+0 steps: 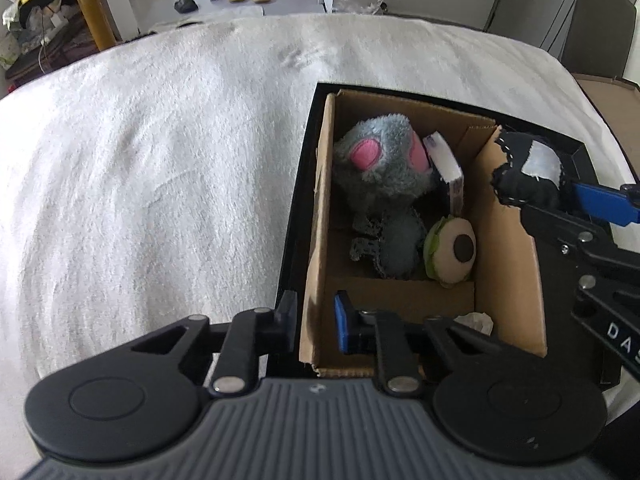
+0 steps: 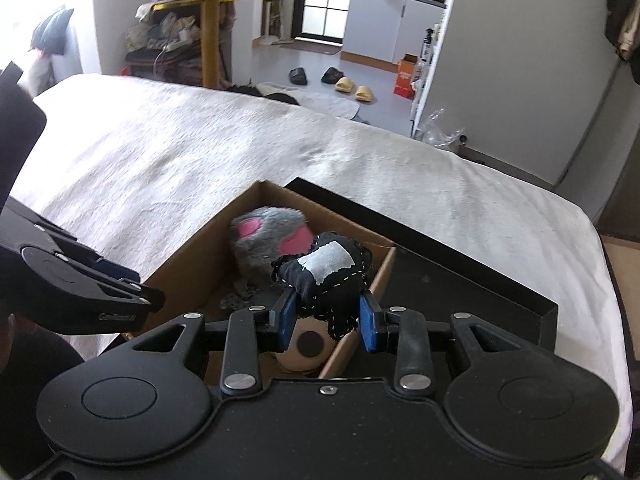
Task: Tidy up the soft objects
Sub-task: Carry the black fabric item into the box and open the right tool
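A cardboard box (image 1: 508,248) sits in a black tray (image 1: 294,216) on a white bed. Inside lie a grey plush with pink ears (image 1: 384,164), a round cream-and-green plush (image 1: 452,250) and a small white box (image 1: 446,158). My right gripper (image 2: 329,316) is shut on a black stitched pouch with a white patch (image 2: 328,270) and holds it above the box's right wall; the pouch also shows in the left wrist view (image 1: 528,176). My left gripper (image 1: 316,320) is shut on the box's near left wall, one finger inside and one outside.
The white blanket (image 1: 160,160) covers the bed left of the tray. The black tray's bare floor (image 2: 452,284) lies right of the box. Slippers (image 2: 354,88) lie on the floor beyond the bed, and a cluttered yellow shelf (image 2: 208,32) stands there.
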`<move>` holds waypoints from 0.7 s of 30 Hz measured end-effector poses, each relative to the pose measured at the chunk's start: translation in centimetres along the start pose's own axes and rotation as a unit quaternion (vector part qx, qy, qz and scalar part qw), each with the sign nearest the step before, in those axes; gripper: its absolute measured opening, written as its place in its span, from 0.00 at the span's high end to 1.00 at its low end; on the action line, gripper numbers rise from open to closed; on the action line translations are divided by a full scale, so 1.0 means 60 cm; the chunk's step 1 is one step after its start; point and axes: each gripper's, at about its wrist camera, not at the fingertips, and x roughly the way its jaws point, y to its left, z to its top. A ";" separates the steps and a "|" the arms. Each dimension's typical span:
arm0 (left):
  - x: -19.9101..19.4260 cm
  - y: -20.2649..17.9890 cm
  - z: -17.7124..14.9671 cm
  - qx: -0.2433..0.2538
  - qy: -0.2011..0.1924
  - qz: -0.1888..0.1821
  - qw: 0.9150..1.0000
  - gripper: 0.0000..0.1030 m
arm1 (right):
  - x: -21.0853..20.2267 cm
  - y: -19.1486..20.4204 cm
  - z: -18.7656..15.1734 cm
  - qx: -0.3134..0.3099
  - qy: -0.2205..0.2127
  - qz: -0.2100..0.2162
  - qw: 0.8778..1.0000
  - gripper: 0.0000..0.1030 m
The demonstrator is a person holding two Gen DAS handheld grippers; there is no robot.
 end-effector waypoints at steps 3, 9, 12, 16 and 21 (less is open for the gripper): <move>0.010 0.003 0.001 0.001 0.017 -0.010 1.000 0.91 | 0.005 0.011 0.003 -0.009 0.004 0.003 1.000 0.67; 0.017 0.002 0.003 0.008 0.021 -0.004 1.000 0.93 | 0.018 0.032 0.006 -0.026 0.015 0.007 1.000 0.66; 0.019 0.007 0.003 0.002 0.022 -0.009 1.000 0.93 | 0.023 0.043 0.009 -0.036 0.019 0.011 0.999 0.66; 0.018 0.010 0.000 0.001 0.018 -0.015 1.000 0.93 | 0.030 0.056 0.014 -0.049 0.023 0.019 0.998 0.66; 0.019 0.017 0.000 -0.009 0.019 -0.023 1.000 0.93 | 0.034 0.068 0.018 -0.052 0.020 0.026 0.998 0.56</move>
